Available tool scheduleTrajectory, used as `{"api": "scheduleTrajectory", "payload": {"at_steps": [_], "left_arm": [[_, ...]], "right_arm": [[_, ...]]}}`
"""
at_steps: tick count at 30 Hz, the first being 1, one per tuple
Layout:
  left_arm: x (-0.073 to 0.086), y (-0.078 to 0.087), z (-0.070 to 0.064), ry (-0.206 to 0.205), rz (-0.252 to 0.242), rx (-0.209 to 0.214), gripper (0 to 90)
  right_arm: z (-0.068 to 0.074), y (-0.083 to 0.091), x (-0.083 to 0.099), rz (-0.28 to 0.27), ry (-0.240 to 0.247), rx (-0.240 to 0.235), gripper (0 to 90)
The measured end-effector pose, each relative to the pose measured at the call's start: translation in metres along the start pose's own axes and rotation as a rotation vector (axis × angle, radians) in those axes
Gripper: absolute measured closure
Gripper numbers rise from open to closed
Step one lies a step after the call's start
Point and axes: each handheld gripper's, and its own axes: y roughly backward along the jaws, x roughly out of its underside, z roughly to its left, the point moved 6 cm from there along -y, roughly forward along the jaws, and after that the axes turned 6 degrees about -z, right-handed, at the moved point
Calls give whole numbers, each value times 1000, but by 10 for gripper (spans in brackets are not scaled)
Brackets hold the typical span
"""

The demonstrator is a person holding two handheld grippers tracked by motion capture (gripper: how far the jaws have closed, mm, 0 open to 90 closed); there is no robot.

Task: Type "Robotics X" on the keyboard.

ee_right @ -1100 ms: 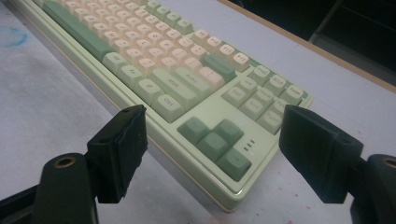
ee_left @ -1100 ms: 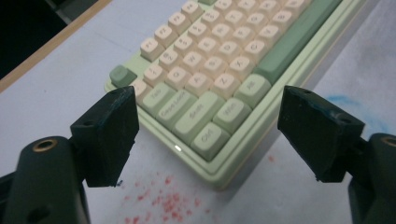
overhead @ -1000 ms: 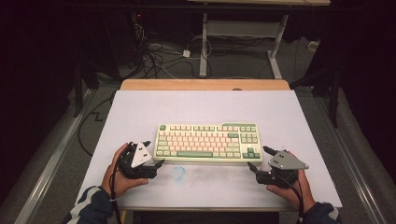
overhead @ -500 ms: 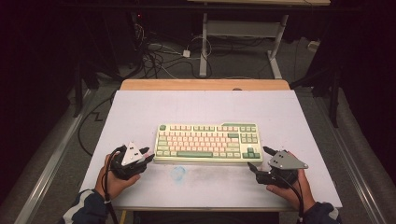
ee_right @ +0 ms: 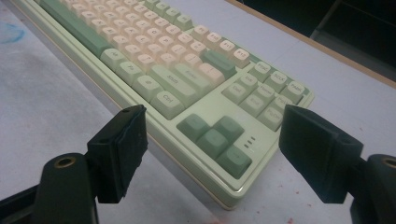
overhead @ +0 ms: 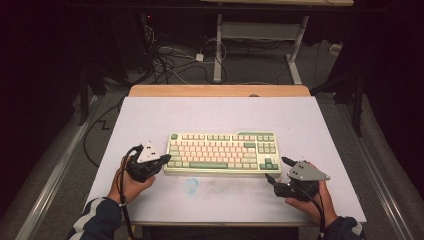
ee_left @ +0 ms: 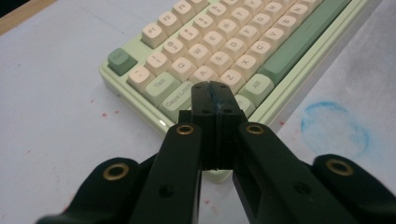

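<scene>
Leftmost, our left gripper (overhead: pixel 159 161), jaws pressed together, has moved in from the table's near left since half a second ago and now sits at the keyboard's (overhead: pixel 222 152) left end, tips over the lower-left keys in the left gripper view. Centre: the keyboard lies flat on the white table (overhead: pixel 210 115), unmoved. Right: our right gripper (overhead: pixel 277 169) keeps its place, jaws spread astride the near right corner. A blue ring stain (overhead: pixel 190 185) marks the table; cables (overhead: pixel 172 57) cross the dark floor beyond.
</scene>
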Motion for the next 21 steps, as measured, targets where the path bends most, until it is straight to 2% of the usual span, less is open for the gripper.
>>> {"api": "scheduleTrajectory", "payload": {"at_steps": [9,12,17,21], "left_arm": [[-6,-32,-18,-22,35,32,874],[-3,-43,-23,-46,60,39,874],[3,-55,-25,-77,96,31,874],[4,-59,-23,-76,107,21,874]], "right_arm": [[-1,-1,1,4,-2,4,243],[0,0,0,1,-1,2,244],[0,-1,2,7,-4,-2,244],[2,-3,2,15,14,-16,246]]}}
